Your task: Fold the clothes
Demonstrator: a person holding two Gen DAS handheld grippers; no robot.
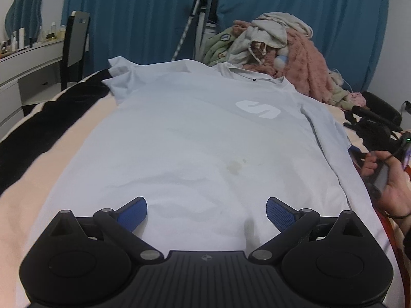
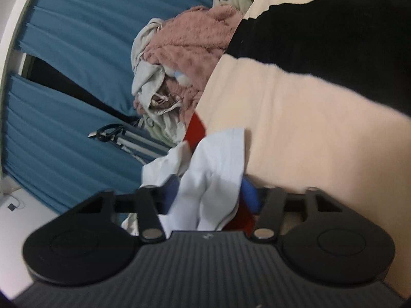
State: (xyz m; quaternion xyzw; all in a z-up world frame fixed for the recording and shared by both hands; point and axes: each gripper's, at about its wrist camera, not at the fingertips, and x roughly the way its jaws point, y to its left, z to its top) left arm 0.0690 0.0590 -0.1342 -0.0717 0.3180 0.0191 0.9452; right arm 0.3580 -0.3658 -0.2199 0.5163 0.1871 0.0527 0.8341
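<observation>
A pale blue-white polo shirt (image 1: 192, 141) with a white logo lies flat and face up on the bed, collar at the far end. My left gripper (image 1: 206, 214) hovers just above its near hem, blue pads wide apart with nothing between them. At the right edge a hand (image 1: 390, 187) holds the black right tool beside the shirt's right sleeve. In the right wrist view, which is rolled sideways, my right gripper (image 2: 209, 192) is shut on a bunched fold of the shirt's white fabric (image 2: 218, 159), with the blue pads pressing on either side.
A pile of pink and beige clothes (image 1: 277, 48) sits past the collar. The bedcover (image 1: 38, 128) is peach with black stripes. Blue curtains (image 1: 141, 12), a leaning pole (image 1: 190, 25), a chair (image 1: 75, 43) and a white dresser (image 1: 25, 59) stand behind the bed.
</observation>
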